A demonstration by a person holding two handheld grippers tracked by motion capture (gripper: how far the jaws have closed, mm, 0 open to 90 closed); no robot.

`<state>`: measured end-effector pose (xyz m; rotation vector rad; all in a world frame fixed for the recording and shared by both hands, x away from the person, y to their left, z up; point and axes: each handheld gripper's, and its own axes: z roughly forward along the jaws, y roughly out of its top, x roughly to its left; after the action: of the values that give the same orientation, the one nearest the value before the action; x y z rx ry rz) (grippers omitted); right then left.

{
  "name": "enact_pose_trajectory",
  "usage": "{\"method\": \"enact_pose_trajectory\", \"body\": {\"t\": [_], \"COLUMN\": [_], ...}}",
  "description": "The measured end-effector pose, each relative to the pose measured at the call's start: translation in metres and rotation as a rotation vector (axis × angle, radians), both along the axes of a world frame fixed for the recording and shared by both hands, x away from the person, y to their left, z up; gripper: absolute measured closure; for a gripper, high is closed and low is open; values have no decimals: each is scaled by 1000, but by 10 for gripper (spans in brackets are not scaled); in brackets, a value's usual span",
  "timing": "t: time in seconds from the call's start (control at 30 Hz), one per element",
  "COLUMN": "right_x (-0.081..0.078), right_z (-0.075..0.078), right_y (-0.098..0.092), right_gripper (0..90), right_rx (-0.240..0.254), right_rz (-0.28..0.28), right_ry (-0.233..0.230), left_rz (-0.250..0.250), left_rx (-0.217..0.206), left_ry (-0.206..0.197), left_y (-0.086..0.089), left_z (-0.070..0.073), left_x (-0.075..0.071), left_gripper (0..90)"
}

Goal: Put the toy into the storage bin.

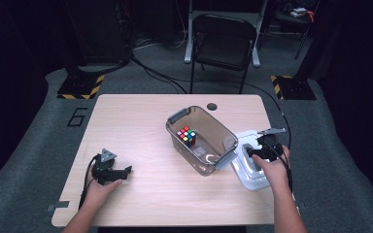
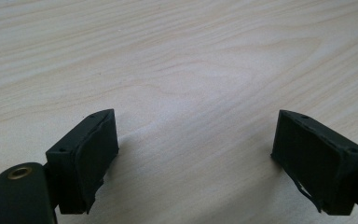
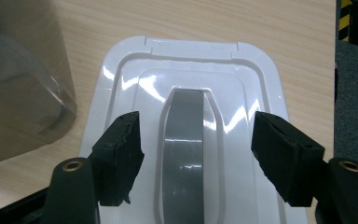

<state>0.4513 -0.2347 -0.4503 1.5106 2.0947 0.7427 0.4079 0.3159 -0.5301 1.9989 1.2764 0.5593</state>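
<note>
A: Where is the white lid [image 3: 186, 135]?

B: It lies flat on the tabletop [image 1: 141, 126], at the right edge, just beside the clear box [image 1: 201, 141].

A: What is the right claw [image 3: 196, 156] doing?

B: It hangs right over the lid. Its jaws are spread apart, one on each side of the grey handle [image 3: 184, 140]. They do not pinch it.

A: What is in the box?

B: A color cube [image 1: 186, 135] sits at the bottom. The box has grey clips on its ends.

A: And the left claw [image 2: 196, 154]?

B: It is far from the box, low over the bare wood. Its jaws are spread wide too, with nothing between them.

A: Who holds the claws?

B: A person, one claw in each hand
</note>
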Motion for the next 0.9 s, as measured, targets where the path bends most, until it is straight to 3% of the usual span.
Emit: {"method": "enact_pose_trajectory", "body": {"t": [0.53, 0.9], "right_x": [7, 9], "right_z": [-25, -35], "right_y": [-2, -5], "right_gripper": [336, 396], "right_rx": [0, 9], "right_rz": [-23, -34], "right_ry": [42, 61], "left_rz": [0, -1], "left_rx": [0, 0], "left_ry": [0, 2], "left_y": [0, 0], "left_z": [0, 0], "left_x": [0, 0], "left_gripper": [138, 139]}}
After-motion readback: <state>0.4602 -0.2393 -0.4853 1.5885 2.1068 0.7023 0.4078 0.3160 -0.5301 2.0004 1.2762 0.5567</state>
